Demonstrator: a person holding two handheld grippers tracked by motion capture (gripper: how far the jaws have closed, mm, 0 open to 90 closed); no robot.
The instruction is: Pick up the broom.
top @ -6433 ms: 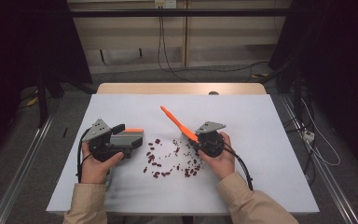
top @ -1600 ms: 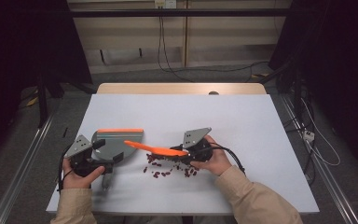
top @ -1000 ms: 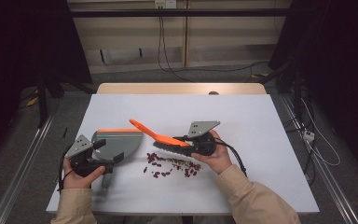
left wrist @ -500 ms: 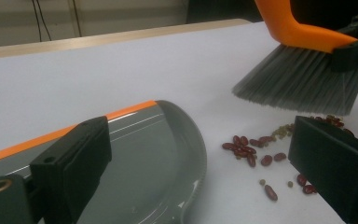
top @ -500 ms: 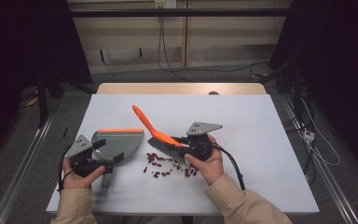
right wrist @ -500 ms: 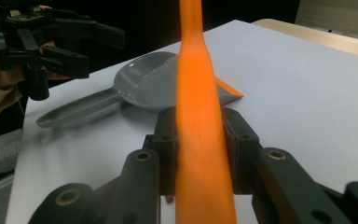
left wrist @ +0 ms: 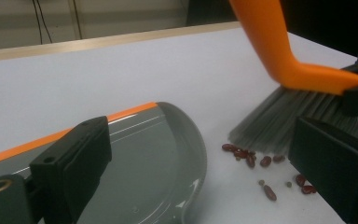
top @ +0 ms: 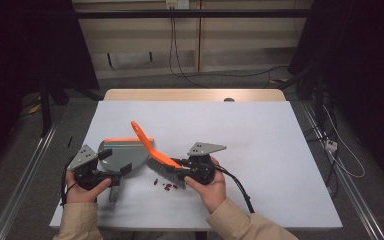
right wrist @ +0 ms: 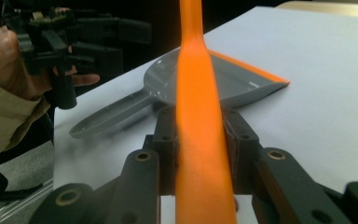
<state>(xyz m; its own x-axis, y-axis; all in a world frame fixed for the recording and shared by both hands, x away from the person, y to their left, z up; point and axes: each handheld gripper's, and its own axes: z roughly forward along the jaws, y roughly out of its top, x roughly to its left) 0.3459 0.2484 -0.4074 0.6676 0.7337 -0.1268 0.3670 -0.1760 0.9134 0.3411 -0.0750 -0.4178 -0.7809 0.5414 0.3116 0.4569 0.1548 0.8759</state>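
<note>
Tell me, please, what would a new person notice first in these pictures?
The bright orange brush stands out first: the right gripper is shut on it near the middle of the white table, bristles down by a few dark red beans. Just to its left lies the grey dustpan with an orange edge, beside the left gripper.

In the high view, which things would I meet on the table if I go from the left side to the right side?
Left claw → grey dustpan → orange brush, with red beans below its bristles → right claw.
</note>
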